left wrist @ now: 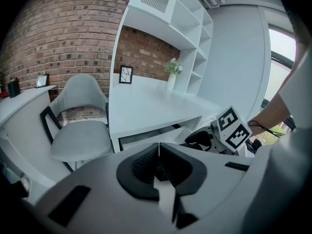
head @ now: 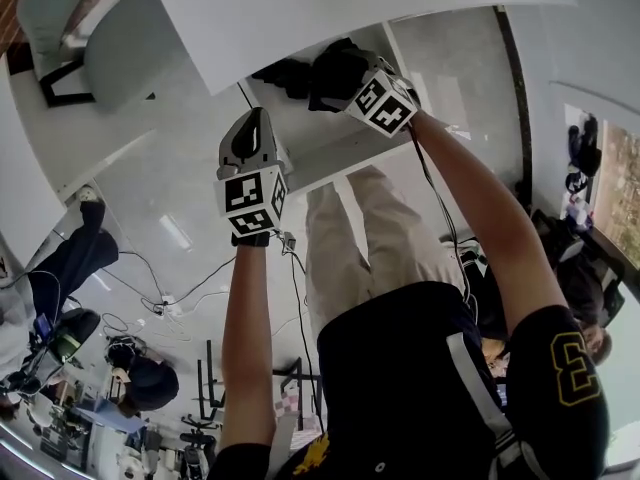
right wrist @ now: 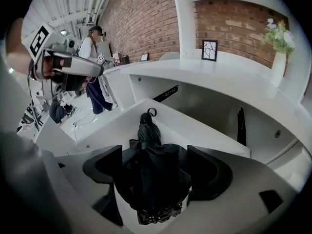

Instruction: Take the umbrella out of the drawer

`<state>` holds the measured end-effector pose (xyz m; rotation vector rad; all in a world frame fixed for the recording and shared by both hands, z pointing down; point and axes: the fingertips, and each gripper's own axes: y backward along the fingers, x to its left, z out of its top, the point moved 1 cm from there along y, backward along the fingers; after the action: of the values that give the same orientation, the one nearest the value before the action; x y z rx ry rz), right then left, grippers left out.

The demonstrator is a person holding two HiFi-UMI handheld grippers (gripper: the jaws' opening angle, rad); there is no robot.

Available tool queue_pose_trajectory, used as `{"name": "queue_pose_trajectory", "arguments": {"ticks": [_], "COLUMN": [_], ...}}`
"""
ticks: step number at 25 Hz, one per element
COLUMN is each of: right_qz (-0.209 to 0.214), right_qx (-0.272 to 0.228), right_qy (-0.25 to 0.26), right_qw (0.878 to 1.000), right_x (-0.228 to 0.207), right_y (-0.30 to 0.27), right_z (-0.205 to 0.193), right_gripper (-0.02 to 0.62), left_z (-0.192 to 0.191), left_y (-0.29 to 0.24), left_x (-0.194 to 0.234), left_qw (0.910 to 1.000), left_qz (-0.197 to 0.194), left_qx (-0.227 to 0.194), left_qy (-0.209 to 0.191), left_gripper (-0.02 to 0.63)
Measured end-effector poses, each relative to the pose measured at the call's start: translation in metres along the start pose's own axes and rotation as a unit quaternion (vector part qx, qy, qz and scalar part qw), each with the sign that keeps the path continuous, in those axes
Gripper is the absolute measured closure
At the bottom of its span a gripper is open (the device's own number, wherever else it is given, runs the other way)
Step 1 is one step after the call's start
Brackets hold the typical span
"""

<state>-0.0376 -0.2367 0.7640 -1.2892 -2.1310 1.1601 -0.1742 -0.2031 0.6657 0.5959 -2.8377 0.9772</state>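
the right gripper (right wrist: 153, 165) is hovering with jaws spread wide over the black umbrella (right wrist: 147, 130), which is lying folded on the floor of the pulled-out drawer (right wrist: 204, 130), loop end pointing at its far wall. the jaws are straddling bunched fabric without pinching it. a good grip is probably calling for sinking lower and catching the firm core, not loose cloth. the left gripper (left wrist: 159, 156) is waiting closed and empty near the desk's (left wrist: 146, 106) front edge.

Open white drawer (right wrist: 207, 130), black umbrella (right wrist: 151, 169) lying in it, white desk (right wrist: 219, 77) bearing vase (right wrist: 279, 67), picture frame (right wrist: 209, 50)
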Motion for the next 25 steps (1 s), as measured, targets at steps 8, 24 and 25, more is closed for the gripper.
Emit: {"name": "queue_pose_trajectory", "arguments": {"ticks": [8, 24, 25], "right_qz": [0.007, -0.010, -0.010], "right_qx": [0.057, 0.144, 0.145], "right_qy": [0.029, 0.069, 0.070], "right_qw": [0.998, 0.987, 0.987], "right_x": [0.004, 0.008, 0.012], "right_y": [-0.037, -0.086, -0.091], "right_z": [-0.026, -0.055, -0.055], "right_gripper": [0.181, 0.183, 0.183], "left_z": [-0.009, -0.036, -0.038], "left_y": [-0.011, -0.027, -0.026], "left_x": [-0.005, 0.002, 0.004], "left_qw": [0.9999, 0.9990, 0.9989], "left_qz": [-0.006, -0.003, -0.001], "left_qx": [0.010, 0.039, 0.041], "left_qy": [0.006, 0.022, 0.024], "left_gripper": [0.584, 0.586, 0.585]}}
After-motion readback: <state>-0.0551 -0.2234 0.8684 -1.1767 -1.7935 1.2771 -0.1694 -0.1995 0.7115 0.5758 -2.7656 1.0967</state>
